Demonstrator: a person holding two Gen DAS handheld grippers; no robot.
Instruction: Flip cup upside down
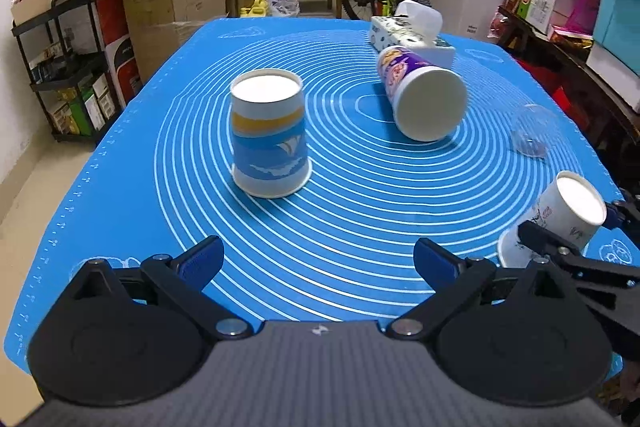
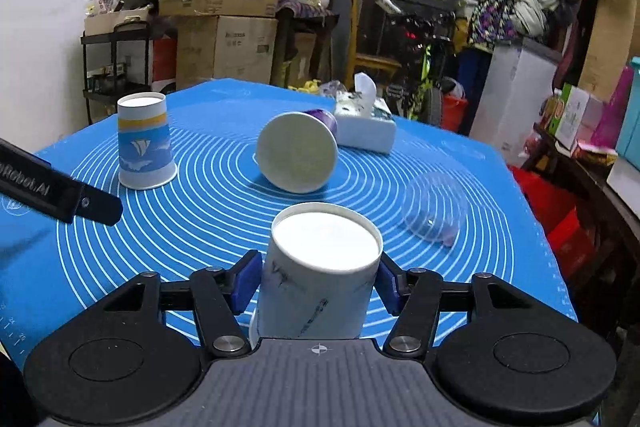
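Observation:
A white paper cup (image 2: 316, 279) with dark scribbles sits between the pads of my right gripper (image 2: 316, 283), base up and tilted, its mouth low toward the blue mat (image 2: 200, 227). It also shows in the left wrist view (image 1: 560, 223), held at the mat's right edge. My left gripper (image 1: 320, 263) is open and empty above the near side of the mat. A blue and yellow cup (image 1: 270, 135) stands upside down on the mat. A purple cup (image 1: 420, 95) lies on its side, base toward me.
A tissue box (image 1: 412, 35) stands at the far side of the mat. A clear plastic dome lid (image 1: 534, 131) lies at the right. Cardboard boxes, a black shelf rack and a bicycle surround the table.

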